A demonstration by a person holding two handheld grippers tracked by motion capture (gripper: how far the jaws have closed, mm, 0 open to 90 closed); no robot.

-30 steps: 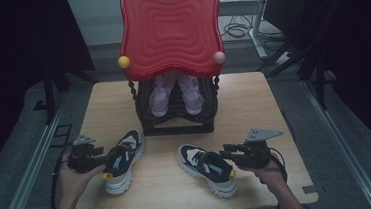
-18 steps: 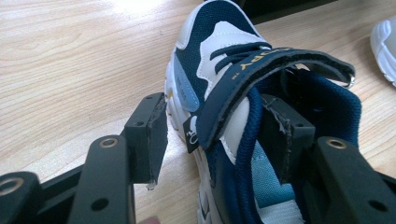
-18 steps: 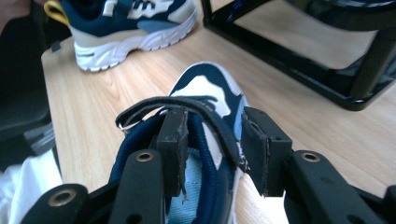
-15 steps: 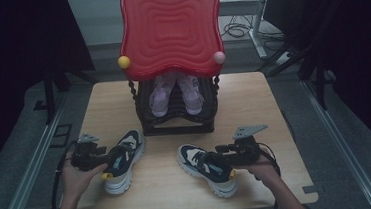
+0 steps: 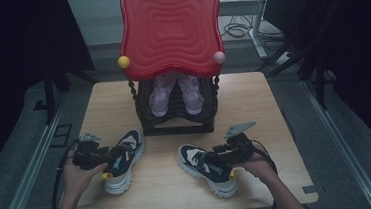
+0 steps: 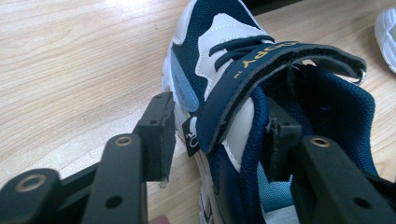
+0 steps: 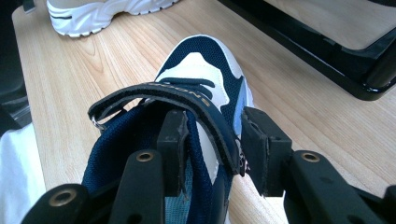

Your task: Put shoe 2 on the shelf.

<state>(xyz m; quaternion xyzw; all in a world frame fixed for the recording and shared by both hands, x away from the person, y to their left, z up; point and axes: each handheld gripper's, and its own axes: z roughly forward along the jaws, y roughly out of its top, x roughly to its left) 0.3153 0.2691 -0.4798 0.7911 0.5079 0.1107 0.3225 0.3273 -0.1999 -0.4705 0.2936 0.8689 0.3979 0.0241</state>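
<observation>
Two navy-and-white shoes on the table [image 5: 253, 104], two more in the black rack [image 5: 174, 120].

Left shoe [image 5: 122, 157]: side wall between the left gripper [image 6: 219, 135] jaws, just closing, outer pad clear.

Right shoe [image 5: 207, 167]: likewise straddled by the right gripper [image 7: 212, 147], ungripped.

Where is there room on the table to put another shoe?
Bare wood lies beside the black rack at the far left and far right corners of the table. The front is crowded: left shoe, right shoe, both hands.

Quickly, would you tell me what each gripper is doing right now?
Left gripper: jaws just closing around left sneaker's side wall, outer gap remains.
Right gripper: straddles right sneaker's wall, ungripped.
</observation>
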